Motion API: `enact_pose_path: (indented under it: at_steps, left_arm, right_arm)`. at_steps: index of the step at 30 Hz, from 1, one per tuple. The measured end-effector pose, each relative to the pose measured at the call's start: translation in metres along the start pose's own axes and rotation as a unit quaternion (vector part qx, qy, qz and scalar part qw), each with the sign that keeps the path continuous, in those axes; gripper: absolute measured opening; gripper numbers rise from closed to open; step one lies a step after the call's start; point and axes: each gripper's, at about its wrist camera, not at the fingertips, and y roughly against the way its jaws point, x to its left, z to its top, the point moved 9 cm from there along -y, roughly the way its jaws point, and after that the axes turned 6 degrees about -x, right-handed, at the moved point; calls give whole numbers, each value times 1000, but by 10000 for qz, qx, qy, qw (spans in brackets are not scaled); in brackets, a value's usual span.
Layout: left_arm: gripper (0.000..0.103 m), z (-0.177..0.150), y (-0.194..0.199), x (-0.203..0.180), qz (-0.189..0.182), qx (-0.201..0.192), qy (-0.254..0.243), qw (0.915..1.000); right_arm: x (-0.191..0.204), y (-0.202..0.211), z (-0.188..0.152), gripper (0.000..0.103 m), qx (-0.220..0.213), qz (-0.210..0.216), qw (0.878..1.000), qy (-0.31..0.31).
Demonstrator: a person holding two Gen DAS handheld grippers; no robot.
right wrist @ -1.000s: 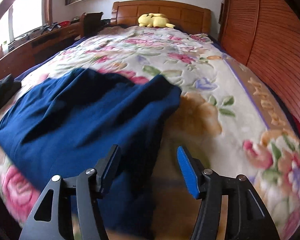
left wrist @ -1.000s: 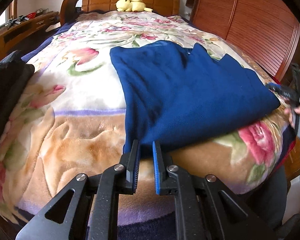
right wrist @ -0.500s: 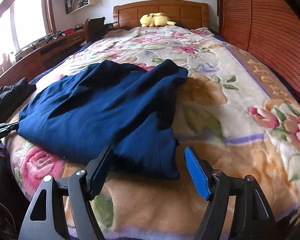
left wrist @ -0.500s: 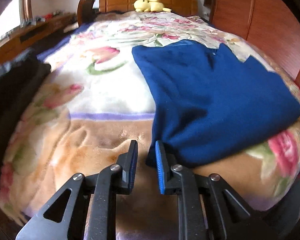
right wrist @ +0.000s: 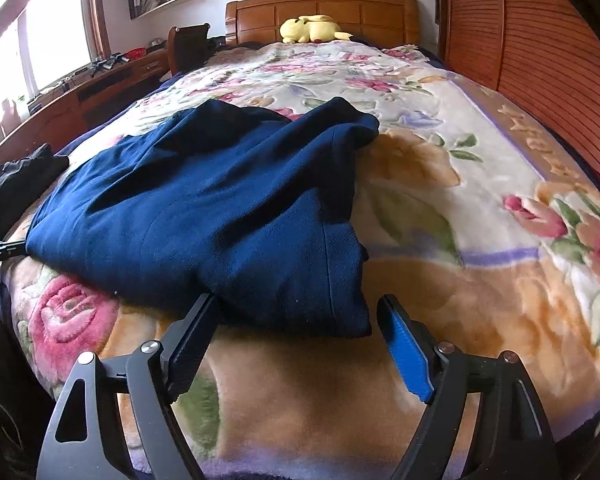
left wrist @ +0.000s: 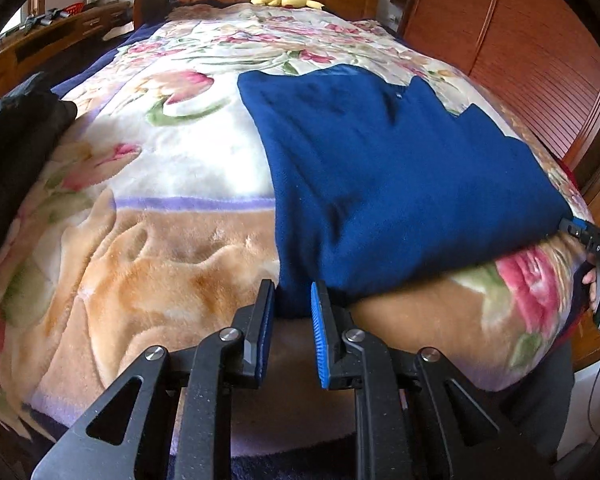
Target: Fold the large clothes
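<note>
Both grippers have closed in on the navy garment [left wrist: 384, 184]: left gripper [left wrist: 292, 304] narrow around its hidden corner, right gripper [right wrist: 296, 320] wide.

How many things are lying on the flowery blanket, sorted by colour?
Blue: 1, the navy garment
Yellow: 1, the plush toy by the headboard
Black: 1, the dark clothing pile at the bed's edge
Total: 3

Daylight from window [right wrist: 40, 52], fisheye-bent edges, dark corners
</note>
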Motion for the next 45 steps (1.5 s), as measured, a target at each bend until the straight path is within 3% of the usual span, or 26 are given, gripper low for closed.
enact_pose_path:
  at_steps: [9, 20, 29, 36, 37, 39, 40, 41, 42, 45]
  left_arm:
    - [19, 3, -19, 3, -49, 117, -73, 9999]
    - [20, 6, -28, 5, 10, 171, -185, 9997]
    - [21, 12, -39, 5, 133, 212, -373, 9990]
    - [21, 11, -35, 5, 80, 124, -313, 9994]
    - [21, 11, -34, 5, 61, 110, -297, 9995]
    - [21, 11, -33, 5, 18, 79, -260, 9996]
    - [21, 11, -33, 5, 1, 63, -253, 9997]
    - [21, 11, -32, 5, -11, 48, -247, 9997]
    - [21, 11, -32, 5, -29, 19, -238, 9997]
    - [21, 11, -28, 6, -82, -74, -221, 9997]
  right_arm:
    - [1, -3, 0, 85, -34, 3, 10000, 38]
    - [-6, 1, 5, 87, -211, 41, 9991, -367]
    - [-4, -3, 9, 90, -195, -192, 9990, -351]
    - [-13, -30, -1, 90, 241, 445, 9905, -1282]
    - [-14, -33, -1, 87, 266, 557, 9880, -1415]
    - [-7, -36, 3, 55, 257, 1013, 9812, -1620]
    - [-4, -36, 6, 49, 271, 1144, 9785, -1697]
    - [0, -35, 10, 33, 247, 1204, 9784, -1664]
    - [7, -31, 17, 26, 158, 1272, 9797, -1544]
    - [24, -12, 50, 22, -239, 1192, 9862, -1127]
